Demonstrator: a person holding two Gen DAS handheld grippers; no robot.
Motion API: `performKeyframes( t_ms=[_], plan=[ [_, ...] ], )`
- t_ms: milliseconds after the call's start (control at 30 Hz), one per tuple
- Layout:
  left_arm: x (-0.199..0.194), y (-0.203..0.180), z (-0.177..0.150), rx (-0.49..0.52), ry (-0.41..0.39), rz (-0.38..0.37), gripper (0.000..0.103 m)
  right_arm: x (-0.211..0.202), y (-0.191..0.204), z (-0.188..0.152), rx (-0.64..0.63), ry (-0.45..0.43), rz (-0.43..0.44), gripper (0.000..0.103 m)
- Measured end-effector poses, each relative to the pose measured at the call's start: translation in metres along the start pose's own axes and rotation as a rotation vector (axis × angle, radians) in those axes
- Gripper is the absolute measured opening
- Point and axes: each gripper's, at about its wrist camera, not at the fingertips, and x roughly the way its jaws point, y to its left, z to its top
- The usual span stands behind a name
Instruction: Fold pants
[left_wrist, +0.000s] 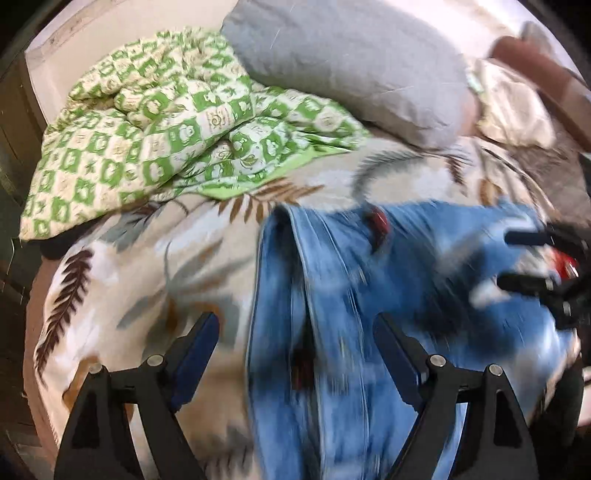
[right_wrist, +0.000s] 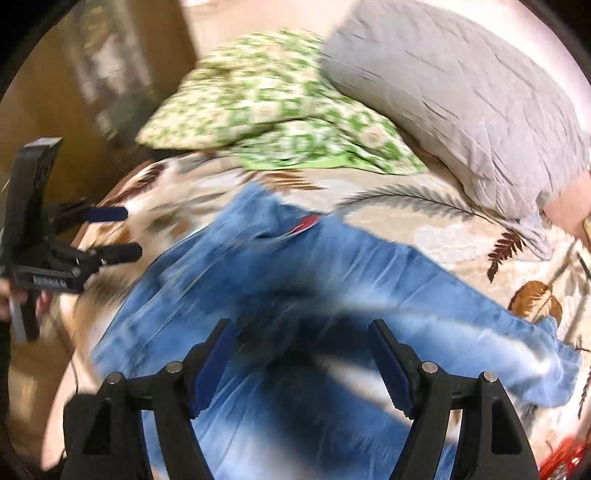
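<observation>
At the far left of the bed lies a crumpled green-checked quilt (left_wrist: 155, 125), pushed up toward the head end, presumably to leave the leaf-print bedspread (left_wrist: 122, 280) free as a folding surface. The left gripper (left_wrist: 295, 343) hovers low over that spread with its jaws spread wide and nothing between them; its left finger hangs above bare bedspread, its right above denim — a stance that suggests it is lining up on the near edge of the fabric rather than holding it.

The blue jeans (left_wrist: 332, 295) lie across the middle of the bed, rumpled, with one raised fold running along their left side and a small red tag (left_wrist: 378, 221) near the waist. Motion blur hides finer detail.

Further right, the right gripper (right_wrist: 301, 354) is also wide apart and empty, poised directly above the denim, a dark shadow beneath it. One leg trails off to the right toward the edge of the bedspread. Behind, a grey pillow (right_wrist: 454, 96) sits clear of the work. The jeans look not yet folded.
</observation>
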Motion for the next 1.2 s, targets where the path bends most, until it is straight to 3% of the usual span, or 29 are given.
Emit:
performKeyframes(
  t_ms=[167, 300, 333, 400, 433, 467, 500, 633, 700, 767, 800, 833, 867, 900, 933, 1033, 1200],
  plan=[
    [0.070, 0.001, 0.040, -0.153, 0.111, 0.019, 0.085, 0.060, -0.018, 0.020, 0.181, 0.078, 0.059, 0.077],
    [0.114, -0.004, 0.043, -0.163, 0.189, -0.031, 0.083, 0.103, -0.013, 0.016, 0.213, 0.160, 0.096, 0.075],
    [0.120, -0.005, 0.041, -0.136, 0.186, -0.041, 0.050, 0.116, -0.011, 0.014, 0.217, 0.176, 0.097, 0.073],
    [0.119, -0.005, 0.039, -0.091, 0.162, -0.028, 0.036, 0.124, -0.003, 0.014, 0.174, 0.137, 0.051, 0.068],
    [0.112, -0.001, 0.038, -0.087, 0.146, -0.046, 0.012, 0.122, 0.000, 0.012, 0.161, 0.123, 0.039, 0.060],
    [0.105, 0.004, 0.039, -0.088, 0.138, -0.090, 0.007, 0.121, 0.003, 0.015, 0.151, 0.110, 0.047, 0.045],
    [0.095, 0.010, 0.040, -0.096, 0.121, -0.093, 0.007, 0.119, 0.007, 0.018, 0.139, 0.099, 0.097, 0.019],
    [0.062, 0.045, 0.049, -0.147, 0.046, -0.055, 0.007, 0.121, 0.026, 0.037, 0.109, 0.062, 0.160, 0.018],
    [0.071, 0.059, 0.049, -0.162, 0.082, -0.051, 0.012, 0.127, 0.039, 0.048, 0.106, 0.041, 0.143, 0.019],
    [0.092, 0.064, 0.038, -0.161, 0.154, -0.030, 0.036, 0.141, 0.046, 0.056, 0.107, 0.072, 0.102, 0.020],
    [0.095, 0.064, 0.034, -0.161, 0.164, 0.004, 0.071, 0.146, 0.045, 0.056, 0.114, 0.097, 0.066, 0.021],
    [0.095, 0.065, 0.027, -0.175, 0.149, 0.080, 0.084, 0.144, 0.042, 0.055, 0.125, 0.100, 0.058, 0.028],
    [0.087, 0.065, 0.024, -0.189, 0.109, 0.089, 0.084, 0.140, 0.038, 0.054, 0.137, 0.100, 0.061, 0.037],
    [0.080, 0.063, 0.022, -0.191, 0.085, 0.079, 0.084, 0.131, 0.030, 0.050, 0.151, 0.094, 0.062, 0.071],
    [0.069, 0.057, 0.021, -0.185, 0.063, 0.089, 0.084, 0.122, 0.023, 0.046, 0.161, 0.080, 0.055, 0.088],
    [0.035, 0.025, 0.023, -0.105, -0.006, 0.095, 0.086, 0.072, -0.009, 0.027, 0.189, -0.008, 0.031, 0.088],
    [0.008, -0.065, 0.037, 0.091, -0.051, -0.033, 0.091, -0.016, -0.084, -0.017, 0.214, -0.093, -0.078, 0.088]
  ],
)
